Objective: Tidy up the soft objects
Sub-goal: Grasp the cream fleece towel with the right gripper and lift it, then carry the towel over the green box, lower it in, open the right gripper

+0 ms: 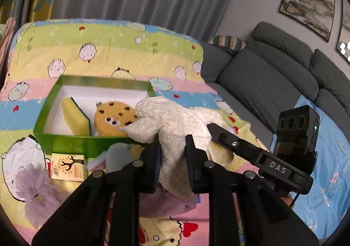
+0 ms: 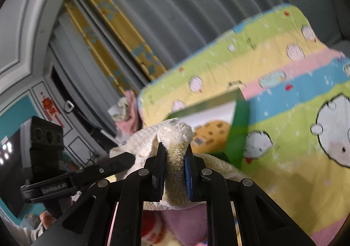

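Cream fleece cloth (image 1: 175, 123) is pinched by both the left claw (image 1: 172, 158) and right claw (image 2: 174, 162), held over the green box (image 1: 65, 143) with a sponge (image 1: 75, 114) and cookie plush (image 1: 113, 119).

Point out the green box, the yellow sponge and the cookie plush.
green box (image 1: 72, 144): left wrist view, near outer wall.
yellow sponge (image 1: 73, 114): left wrist view, yellow face.
cookie plush (image 1: 113, 118): left wrist view, face above eyes.

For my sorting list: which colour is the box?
Green outside, white inside; the box shows best in the left wrist view.
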Demonstrator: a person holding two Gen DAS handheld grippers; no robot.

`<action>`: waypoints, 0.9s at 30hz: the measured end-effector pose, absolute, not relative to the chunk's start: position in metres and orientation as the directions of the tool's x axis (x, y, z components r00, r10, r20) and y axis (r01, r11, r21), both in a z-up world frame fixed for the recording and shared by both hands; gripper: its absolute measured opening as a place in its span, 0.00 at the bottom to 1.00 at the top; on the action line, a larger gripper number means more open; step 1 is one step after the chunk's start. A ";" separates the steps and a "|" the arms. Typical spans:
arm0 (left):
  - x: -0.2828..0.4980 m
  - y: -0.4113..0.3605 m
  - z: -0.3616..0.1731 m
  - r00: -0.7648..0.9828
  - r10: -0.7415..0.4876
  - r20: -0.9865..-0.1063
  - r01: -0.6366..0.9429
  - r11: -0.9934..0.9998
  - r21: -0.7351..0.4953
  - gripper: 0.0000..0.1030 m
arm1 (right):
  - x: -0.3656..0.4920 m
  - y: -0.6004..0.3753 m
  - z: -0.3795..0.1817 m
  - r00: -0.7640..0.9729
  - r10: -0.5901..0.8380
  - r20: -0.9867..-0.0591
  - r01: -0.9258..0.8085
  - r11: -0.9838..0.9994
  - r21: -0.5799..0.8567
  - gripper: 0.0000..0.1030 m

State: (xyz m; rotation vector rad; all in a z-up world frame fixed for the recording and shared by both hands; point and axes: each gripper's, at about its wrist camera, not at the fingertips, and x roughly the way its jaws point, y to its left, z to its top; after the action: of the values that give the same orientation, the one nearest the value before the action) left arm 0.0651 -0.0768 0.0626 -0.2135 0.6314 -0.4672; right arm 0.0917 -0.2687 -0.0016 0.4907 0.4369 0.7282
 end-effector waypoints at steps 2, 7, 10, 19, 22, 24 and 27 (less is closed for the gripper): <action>0.057 -0.074 0.075 0.719 -0.489 -0.494 0.361 0.870 -0.336 0.18 | 0.081 -0.269 0.012 0.685 0.709 -0.170 -0.536 0.648 0.541 0.16; 0.041 -0.071 0.106 0.745 -0.504 -0.437 0.391 0.861 -0.327 0.18 | 0.063 -0.268 0.048 0.697 0.707 -0.121 -0.575 0.652 0.495 0.16; 0.034 -0.070 0.120 0.750 -0.515 -0.415 0.408 0.854 -0.323 0.18 | 0.053 -0.266 0.066 0.701 0.705 -0.106 -0.591 0.657 0.469 0.16; 0.024 -0.059 0.154 0.778 -0.513 -0.362 0.422 0.854 -0.304 0.18 | 0.040 -0.254 0.112 0.716 0.693 -0.089 -0.617 0.687 0.385 0.16; 0.029 -0.053 0.158 0.784 -0.503 -0.363 0.412 0.860 -0.303 0.18 | 0.043 -0.245 0.123 0.717 0.690 -0.099 -0.622 0.697 0.357 0.16; 0.036 -0.048 0.162 0.790 -0.492 -0.366 0.400 0.866 -0.301 0.18 | 0.048 -0.237 0.129 0.717 0.689 -0.107 -0.625 0.703 0.340 0.16; 0.047 -0.040 0.168 0.799 -0.474 -0.370 0.383 0.876 -0.294 0.18 | 0.060 -0.226 0.136 0.722 0.682 -0.120 -0.619 0.713 0.328 0.16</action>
State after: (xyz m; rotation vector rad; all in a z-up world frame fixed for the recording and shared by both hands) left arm 0.0469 -0.0401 0.1676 -0.2094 0.4504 -0.4632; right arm 0.0601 -0.2259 0.1362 0.2745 0.2407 0.7286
